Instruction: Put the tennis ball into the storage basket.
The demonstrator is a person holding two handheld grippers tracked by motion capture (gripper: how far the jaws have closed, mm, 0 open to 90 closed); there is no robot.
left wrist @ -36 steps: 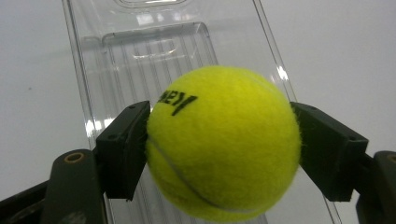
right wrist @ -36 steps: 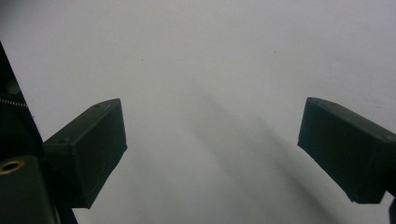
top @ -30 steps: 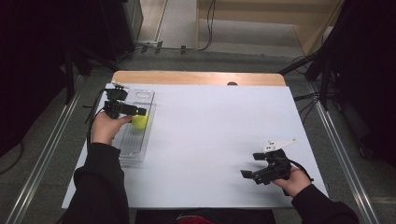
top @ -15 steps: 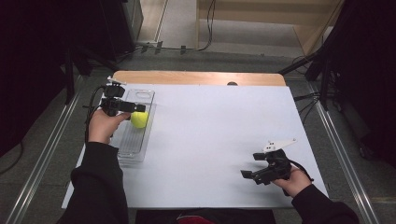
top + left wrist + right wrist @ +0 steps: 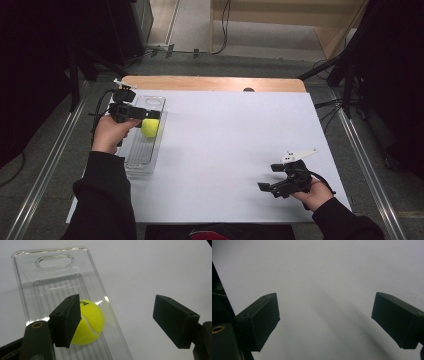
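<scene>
At the upper left of the high view, a yellow-green felt tennis ball point(image 5: 149, 127) lies inside a long clear plastic tray point(image 5: 131, 162) on the white tabletop point(image 5: 235, 145) — nothing else is in the tray. The left hand-held gripper point(image 5: 150, 115) hangs over it, jaws having just been opening, wide apart with the ball beside one jaw, ungripped. To finish the release well, lift straight up so no jaw nudges the ball; the right hand-held gripper point(image 5: 265, 188) rests open and empty at lower right.

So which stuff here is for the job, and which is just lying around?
For the job:
tennis ball
clear tray
left gripper, open above the ball

Just lying around:
right gripper, open over bare table
small dark thing at the table's far edge
</scene>
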